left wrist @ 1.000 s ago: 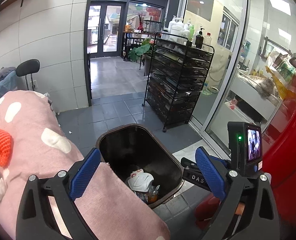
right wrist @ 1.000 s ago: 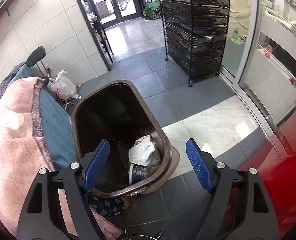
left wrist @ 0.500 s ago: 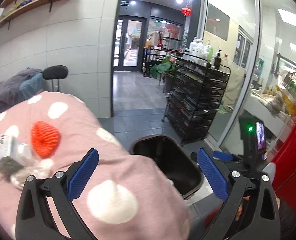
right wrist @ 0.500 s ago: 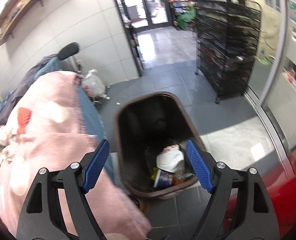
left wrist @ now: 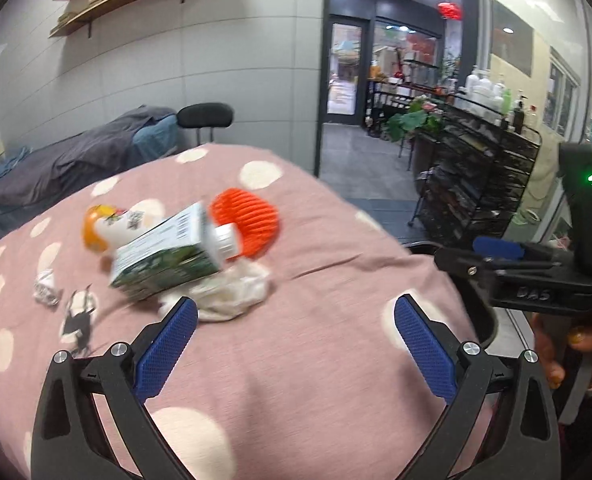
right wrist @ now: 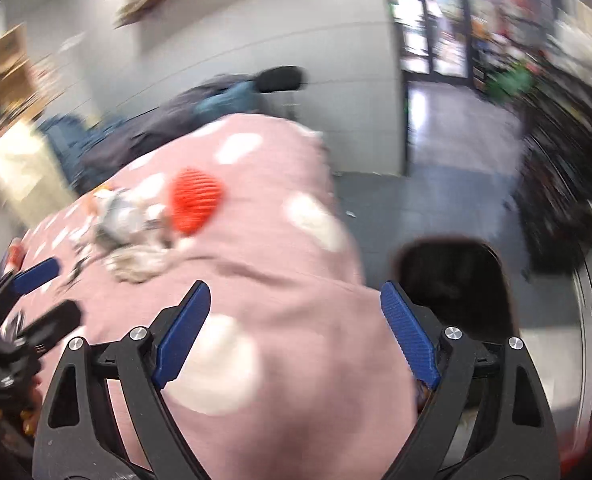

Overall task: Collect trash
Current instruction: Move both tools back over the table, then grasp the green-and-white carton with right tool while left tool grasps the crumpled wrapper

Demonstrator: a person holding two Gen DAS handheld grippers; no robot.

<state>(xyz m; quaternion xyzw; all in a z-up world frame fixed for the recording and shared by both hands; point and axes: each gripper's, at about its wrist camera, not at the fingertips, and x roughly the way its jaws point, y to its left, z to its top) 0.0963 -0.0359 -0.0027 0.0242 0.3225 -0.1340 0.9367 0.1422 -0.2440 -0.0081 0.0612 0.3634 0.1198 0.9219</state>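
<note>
Left gripper (left wrist: 296, 334) wide open, empty; right gripper (right wrist: 293, 334) likewise, jaws just opened further, nothing between. Carton (left wrist: 167, 256) lying on pink blanket (left wrist: 316, 380), ahead and left of left gripper, long axis slanting near-left to far-right. Left hand nearer. Bin (right wrist: 456, 280) at right.

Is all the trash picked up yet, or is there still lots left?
Not yet. Both the left gripper and the right gripper are open and empty, so nothing is in hand. Still on the pink spotted blanket: a green carton, an orange foam net, a crumpled tissue and small wrappers. The bin waits beside it.
</note>
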